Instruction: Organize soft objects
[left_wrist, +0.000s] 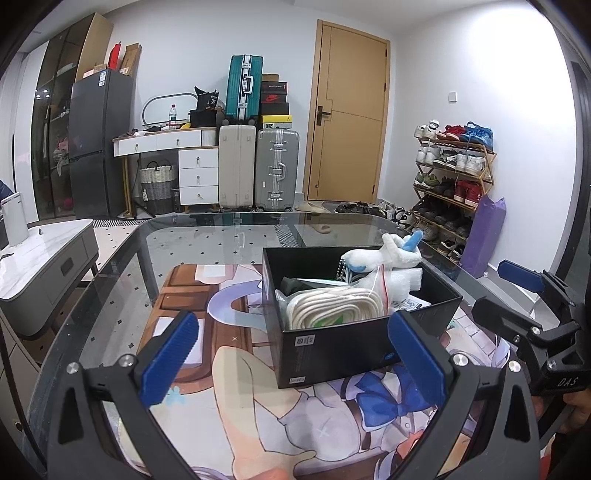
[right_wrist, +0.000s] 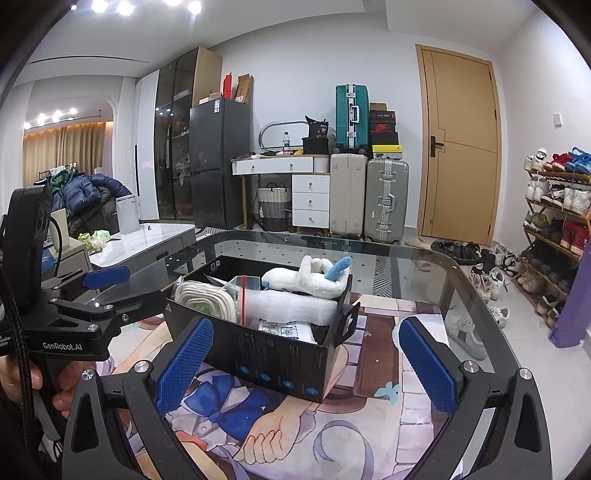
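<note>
A black cardboard box (left_wrist: 332, 354) (right_wrist: 280, 365) stands on a printed mat on the glass table. Inside lie a coiled white rope (left_wrist: 332, 306) (right_wrist: 205, 297), a white plush toy with a blue horn (left_wrist: 384, 254) (right_wrist: 306, 278), white foam wrap (left_wrist: 402, 278) (right_wrist: 291, 310) and a clear zip bag (right_wrist: 240, 291). My left gripper (left_wrist: 295, 354) is open, held just in front of the box's near wall. My right gripper (right_wrist: 306, 365) is open too, astride the box's near corner, gripping nothing. Each gripper shows in the other's view, the right gripper (left_wrist: 524, 280) at the edge and the left gripper (right_wrist: 107, 288) likewise.
The printed mat (left_wrist: 229, 369) (right_wrist: 369, 376) covers the near part of the glass table (left_wrist: 207, 232) (right_wrist: 406, 266). A grey side cabinet (left_wrist: 48, 266) stands to the left. Suitcases (left_wrist: 258, 166), a door and a shoe rack (left_wrist: 454, 173) line the far wall.
</note>
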